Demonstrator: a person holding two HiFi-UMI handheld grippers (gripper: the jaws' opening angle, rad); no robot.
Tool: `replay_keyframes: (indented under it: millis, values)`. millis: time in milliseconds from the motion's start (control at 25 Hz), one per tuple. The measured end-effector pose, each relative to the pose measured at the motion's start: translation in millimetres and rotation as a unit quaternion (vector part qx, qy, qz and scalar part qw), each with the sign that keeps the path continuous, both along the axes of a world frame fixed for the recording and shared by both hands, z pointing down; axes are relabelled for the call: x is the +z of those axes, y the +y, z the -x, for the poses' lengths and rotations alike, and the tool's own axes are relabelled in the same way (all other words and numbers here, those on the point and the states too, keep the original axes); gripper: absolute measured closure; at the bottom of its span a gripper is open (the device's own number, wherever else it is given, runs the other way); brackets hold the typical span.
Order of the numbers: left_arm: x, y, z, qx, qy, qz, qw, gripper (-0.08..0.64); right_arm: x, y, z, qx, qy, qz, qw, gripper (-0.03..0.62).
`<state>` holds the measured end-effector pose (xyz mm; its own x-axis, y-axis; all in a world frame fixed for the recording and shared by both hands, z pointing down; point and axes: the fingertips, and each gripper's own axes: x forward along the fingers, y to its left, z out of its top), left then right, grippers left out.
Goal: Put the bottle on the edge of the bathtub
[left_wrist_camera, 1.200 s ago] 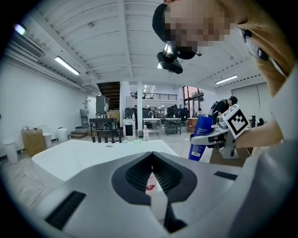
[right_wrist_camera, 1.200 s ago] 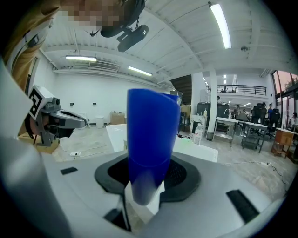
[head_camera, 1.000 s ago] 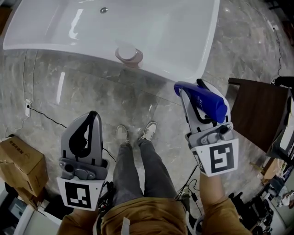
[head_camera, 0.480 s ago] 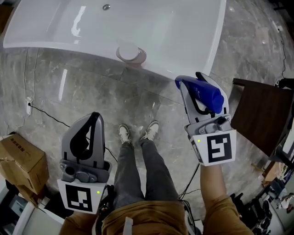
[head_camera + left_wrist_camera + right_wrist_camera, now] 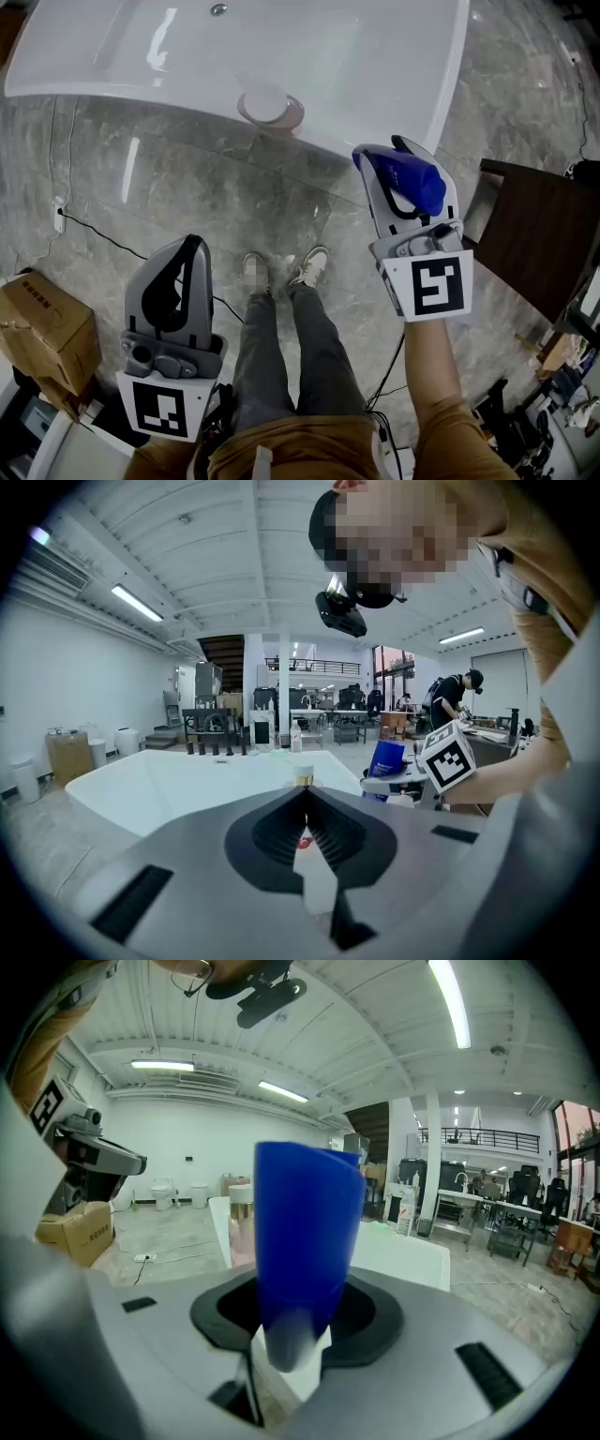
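My right gripper (image 5: pixel 405 180) is shut on a blue bottle (image 5: pixel 408 181), which lies along its jaws and sticks out past the tips. In the right gripper view the blue bottle (image 5: pixel 302 1232) fills the middle, gripped between the pads. The white bathtub (image 5: pixel 427 122) lies across the top of the head view, its near rim just ahead of the bottle. My left gripper (image 5: pixel 180 272) hangs lower left over the floor, jaws together and empty; the left gripper view shows the same left gripper (image 5: pixel 305 803) with nothing between its pads.
A round pinkish jar (image 5: pixel 269 107) with a white lid stands on the tub's near rim. A dark wooden table (image 5: pixel 534 239) stands at the right, a cardboard box (image 5: pixel 42 333) at the lower left. A cable (image 5: pixel 94 239) runs over the marble floor. The person's feet (image 5: pixel 281 272) are below.
My right gripper with the blue bottle has moved up the picture, closer to the tub's near rim. The left gripper has drifted slightly lower in the frame.
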<state>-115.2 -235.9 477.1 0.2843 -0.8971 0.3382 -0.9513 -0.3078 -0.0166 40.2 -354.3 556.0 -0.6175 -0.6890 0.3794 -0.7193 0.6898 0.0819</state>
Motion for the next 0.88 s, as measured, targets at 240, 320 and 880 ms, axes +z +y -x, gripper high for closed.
replay_keyframes:
  millis: [240,320,880]
  values:
    - [6.8,-0.5,-2.3,0.003,0.002,0.004,1.0000,0.554,22.8,-3.8,2.8,0.005,0.011,-0.001,1.000,0.436]
    - [8.7,0.8,-2.2,0.004,0.001,0.007,1.0000,0.554,29.8,-4.0,4.1,0.007,0.013,0.000,1.000,0.434]
    - [17.3,5.3,-0.7,0.004,0.001,0.015,0.9999,0.554,56.8,-6.5,8.4,0.016,0.022,0.007,1.000,0.434]
